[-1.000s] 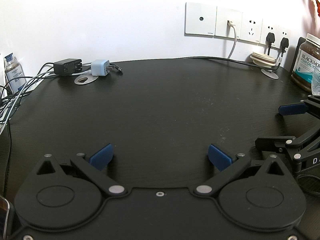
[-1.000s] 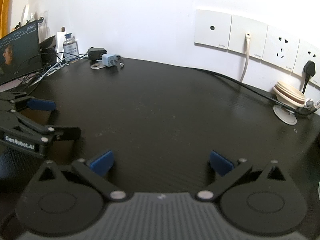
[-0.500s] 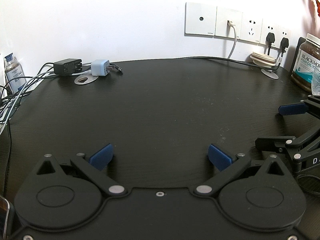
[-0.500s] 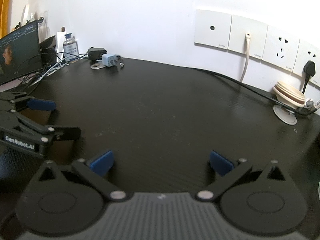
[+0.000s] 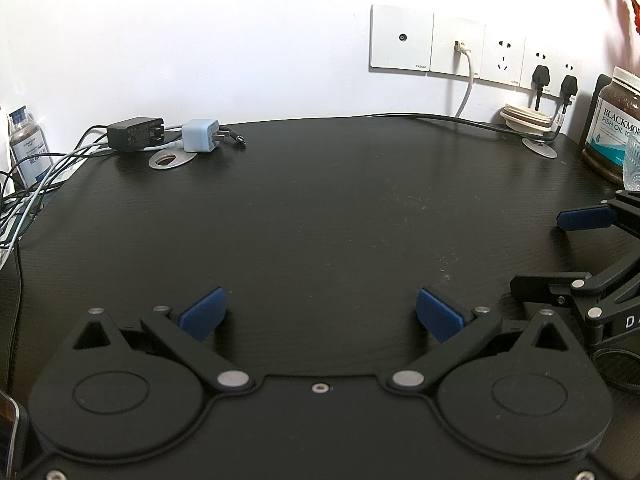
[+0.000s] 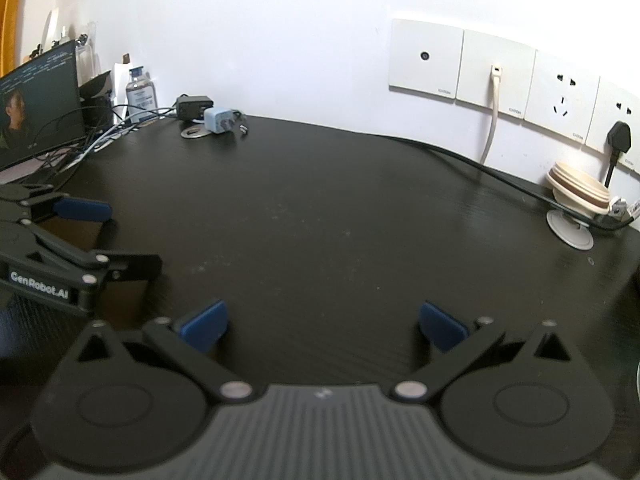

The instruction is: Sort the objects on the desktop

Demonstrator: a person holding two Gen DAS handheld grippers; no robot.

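Note:
My left gripper (image 5: 320,314) rests low over the black desk (image 5: 320,208), open, with nothing between its blue pads. My right gripper (image 6: 324,326) is likewise open and holds nothing. Each shows in the other's view: the right gripper (image 5: 560,252) at the right edge, the left gripper (image 6: 108,236) at the left edge. At the desk's far left lie a black power adapter (image 5: 136,134) and a light blue charger (image 5: 200,140), also seen as the charger (image 6: 216,121) in the right wrist view. A stack of cream coasters (image 5: 526,117) sits by the wall at the far right.
A brown fish oil jar (image 5: 614,128) and a clear glass (image 5: 632,160) stand at the right edge. A tangle of cables (image 5: 36,176), a small bottle (image 6: 140,90) and a monitor (image 6: 36,100) crowd the left side. Wall sockets (image 5: 472,52) with plugged cords line the back.

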